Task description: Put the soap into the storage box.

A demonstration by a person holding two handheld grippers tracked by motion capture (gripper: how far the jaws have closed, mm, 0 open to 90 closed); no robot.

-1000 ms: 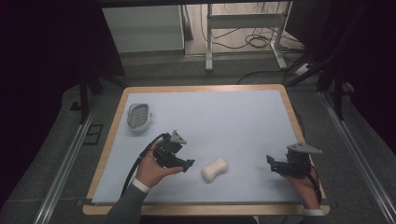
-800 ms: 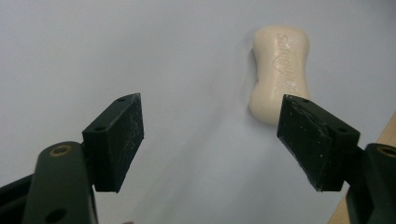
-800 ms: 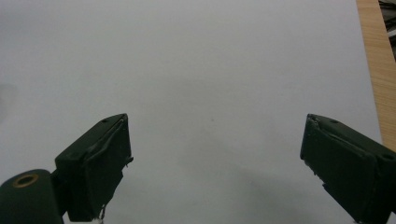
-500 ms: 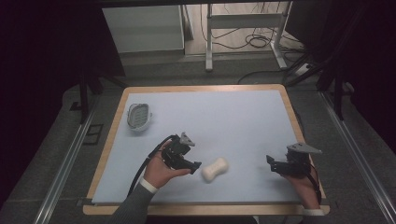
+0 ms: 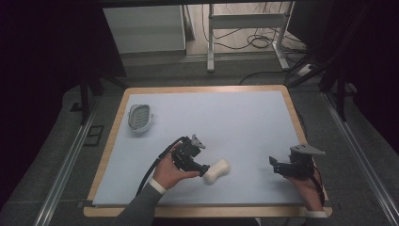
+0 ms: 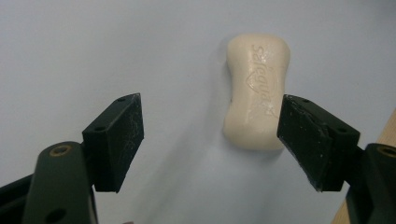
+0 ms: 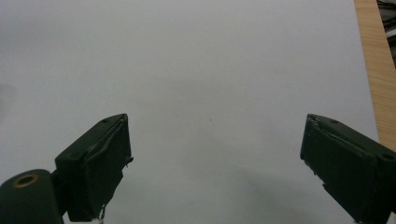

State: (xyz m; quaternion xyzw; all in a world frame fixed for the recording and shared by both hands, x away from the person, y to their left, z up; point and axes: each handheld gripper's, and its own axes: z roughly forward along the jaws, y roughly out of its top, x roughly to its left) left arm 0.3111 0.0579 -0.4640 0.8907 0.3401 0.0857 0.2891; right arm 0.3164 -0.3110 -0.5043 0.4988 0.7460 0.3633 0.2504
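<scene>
Left gripper (image 5: 203, 168) hovering right at the soap bar (image 5: 216, 171), jaws wide open

The cream soap (brand lettering pressed into its top, waisted shape) lies flat on the pale blue table mat (image 5: 235, 122), toward the near edge and a bit left of centre. In the left gripper view the soap (image 6: 257, 91) sits just ahead of the spread jaws, closer to the right one, not pinched. The right gripper (image 5: 277, 165) is well apart near the right edge, jaws also spread with nothing between them. A small grey soap dish (image 5: 139, 117) sits far left.
</scene>
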